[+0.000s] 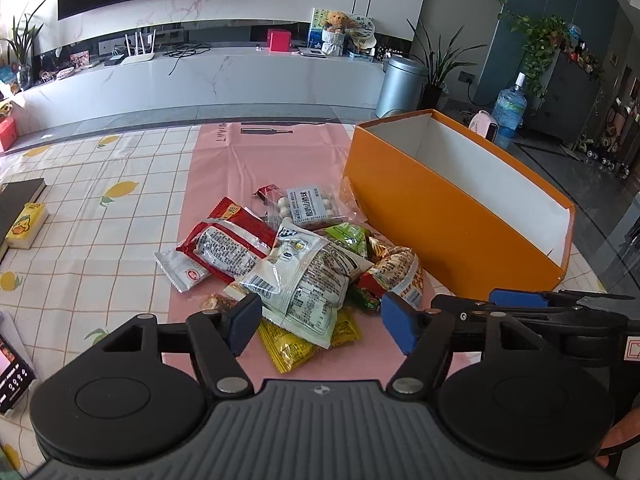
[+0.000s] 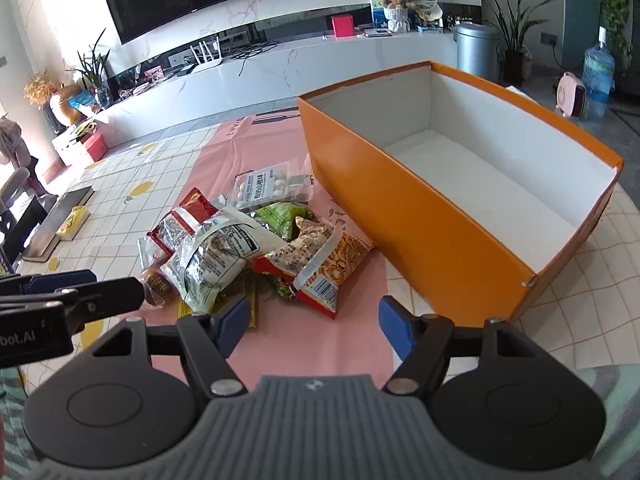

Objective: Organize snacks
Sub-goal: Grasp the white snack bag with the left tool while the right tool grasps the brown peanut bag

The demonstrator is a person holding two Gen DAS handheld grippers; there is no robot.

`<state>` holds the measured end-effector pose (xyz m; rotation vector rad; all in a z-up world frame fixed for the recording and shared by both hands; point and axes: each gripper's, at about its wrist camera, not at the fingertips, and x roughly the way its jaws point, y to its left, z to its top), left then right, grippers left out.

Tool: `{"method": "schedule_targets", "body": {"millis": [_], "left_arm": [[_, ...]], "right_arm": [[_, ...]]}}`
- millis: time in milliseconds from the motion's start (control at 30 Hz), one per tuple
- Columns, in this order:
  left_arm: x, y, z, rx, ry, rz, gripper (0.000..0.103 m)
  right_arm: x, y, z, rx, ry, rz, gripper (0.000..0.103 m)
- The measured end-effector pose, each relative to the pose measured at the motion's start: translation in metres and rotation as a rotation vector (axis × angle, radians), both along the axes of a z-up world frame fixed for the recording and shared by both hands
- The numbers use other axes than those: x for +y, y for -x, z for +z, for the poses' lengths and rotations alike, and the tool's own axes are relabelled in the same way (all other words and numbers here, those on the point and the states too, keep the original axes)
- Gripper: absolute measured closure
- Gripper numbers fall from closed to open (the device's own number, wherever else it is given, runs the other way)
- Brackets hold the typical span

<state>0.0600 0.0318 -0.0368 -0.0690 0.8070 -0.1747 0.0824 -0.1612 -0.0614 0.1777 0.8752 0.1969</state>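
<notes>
Snack packets lie heaped on a pink mat beside an open orange cardboard box (image 2: 420, 216).

The long rectangular box, white inside, stands upright with nothing visible in it, just right of the pile. On top of the heap lies a crumpled white plastic bag with black print and a barcode (image 1: 304, 280), partly over a red-and-white printed packet (image 1: 224, 244). A clear pack of white round sweets (image 1: 310, 208) lies at the far edge, a green packet (image 2: 284, 216) next to it. An orange-and-red crisp bag (image 2: 320, 264) sits nearest the box; yellow sachets (image 1: 292, 344) peek out underneath.
</notes>
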Motion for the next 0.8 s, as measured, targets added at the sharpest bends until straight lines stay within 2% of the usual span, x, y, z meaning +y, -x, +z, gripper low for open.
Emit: {"method": "schedule_targets", "body": {"millis": [133, 200, 333, 533, 733, 800], "left_arm": [[-0.001, -0.023, -0.009, 0.009, -0.034, 0.013, 0.018], [-0.003, -0.031, -0.016, 0.005, -0.061, -0.029, 0.018], [-0.01, -0.041, -0.033, -0.013, -0.198, -0.129, 0.017], [-0.023, -0.054, -0.053, 0.005, -0.287, -0.207, 0.014], [-0.03, -0.067, -0.067, 0.03, -0.283, -0.237, 0.01], [-0.035, -0.07, -0.072, 0.04, -0.318, -0.238, 0.009]], "right_arm": [[-0.002, -0.022, -0.015, 0.034, -0.092, -0.098, 0.029], [-0.002, -0.029, -0.021, 0.041, -0.118, -0.134, 0.029], [-0.006, -0.042, -0.034, 0.055, -0.178, -0.2, 0.029], [0.0, -0.06, -0.052, 0.075, -0.19, -0.194, 0.029], [-0.003, -0.068, -0.066, 0.08, -0.23, -0.183, 0.029], [-0.003, -0.07, -0.07, 0.083, -0.241, -0.171, 0.029]]}}
